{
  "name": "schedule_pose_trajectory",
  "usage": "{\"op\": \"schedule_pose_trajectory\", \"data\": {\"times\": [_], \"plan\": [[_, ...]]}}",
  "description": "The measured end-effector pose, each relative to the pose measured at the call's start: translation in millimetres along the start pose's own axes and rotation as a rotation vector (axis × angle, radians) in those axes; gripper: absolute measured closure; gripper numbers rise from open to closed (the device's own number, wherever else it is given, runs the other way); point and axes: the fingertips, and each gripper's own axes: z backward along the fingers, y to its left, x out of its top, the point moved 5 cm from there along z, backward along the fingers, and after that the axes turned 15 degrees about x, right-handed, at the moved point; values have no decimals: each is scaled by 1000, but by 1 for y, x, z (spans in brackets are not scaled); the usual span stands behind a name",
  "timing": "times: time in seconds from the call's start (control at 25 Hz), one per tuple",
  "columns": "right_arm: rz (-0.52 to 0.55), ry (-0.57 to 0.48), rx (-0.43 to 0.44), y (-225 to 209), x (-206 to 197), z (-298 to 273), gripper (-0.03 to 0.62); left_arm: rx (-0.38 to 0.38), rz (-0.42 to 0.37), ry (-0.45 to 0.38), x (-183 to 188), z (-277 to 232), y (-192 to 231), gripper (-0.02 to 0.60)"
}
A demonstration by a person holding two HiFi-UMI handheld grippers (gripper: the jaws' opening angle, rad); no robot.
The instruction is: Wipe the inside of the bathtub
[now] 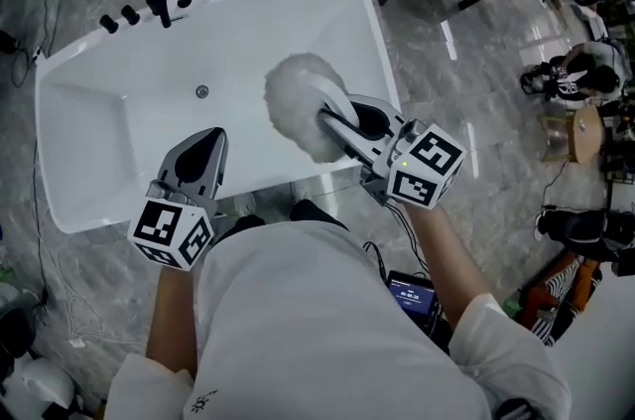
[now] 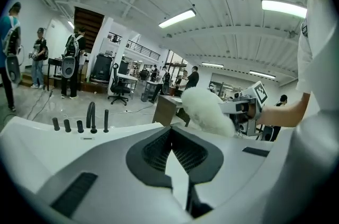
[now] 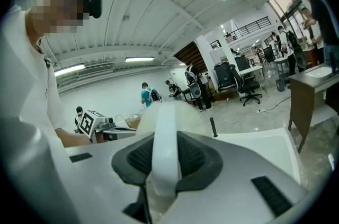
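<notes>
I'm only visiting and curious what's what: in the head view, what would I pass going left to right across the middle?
First the left gripper, shut and empty → fluffy white duster → right gripper, shut on the duster's handle → round wooden item on the floor.

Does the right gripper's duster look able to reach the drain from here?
Probably yes: the duster hangs over the tub with nothing between it and the drain. The left gripper is aside.

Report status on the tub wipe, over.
Right gripper shut on duster, fluffy head over right end of tub. Left gripper shut, holding nothing, by near rim. No obstruction inside.
</notes>
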Motion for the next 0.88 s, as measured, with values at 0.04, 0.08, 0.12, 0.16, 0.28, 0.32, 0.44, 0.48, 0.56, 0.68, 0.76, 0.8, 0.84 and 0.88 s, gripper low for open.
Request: {"op": "schedule_pose_trajectory", "data": {"times": [0.04, 0.08, 0.12, 0.16, 0.28, 0.32, 0.44, 0.48, 0.56, 0.68, 0.76, 0.8, 0.84, 0.88], "plan": [[3, -11, -4, 5, 1, 1, 500, 3, -1, -4, 1, 5, 2, 571], [6, -19, -9, 10, 1, 2, 500, 5, -2, -10, 3, 9, 4, 571], [10, -27, -13, 14, 0, 2, 500, 7, -5, -19, 5, 14, 6, 571], [12, -35, -17, 18, -1, 2, 500, 8, -9, -30, 6, 19, 7, 572], [20, -56, -20, 29, -2, 3, 500, 11, -22, -63, 13, 30, 10, 571], [27, -59, -20, 32, -1, 4, 500, 13, -26, -72, 16, 33, 10, 571], [41, -60, -22, 39, -2, 7, 500, 14, -31, -87, 17, 39, 7, 571], [41, -59, -23, 41, -4, 8, 500, 13, -29, -88, 16, 40, 5, 571], [41, -59, -27, 45, -7, 9, 500, 7, -21, -85, 11, 41, 0, 571], [59, -59, -43, 50, -8, 9, 500, -6, -18, -79, 4, 41, -4, 572], [75, -62, -51, 53, -8, 9, 500, -8, -19, -79, 0, 43, -6, 572], [80, -64, -51, 55, -7, 10, 500, -9, -19, -81, -2, 44, -8, 572], [83, -65, -52, 57, -7, 12, 500, -9, -17, -83, -3, 46, -10, 572], [84, -65, -54, 59, -7, 14, 500, -7, -15, -85, -3, 47, -12, 572]]}}
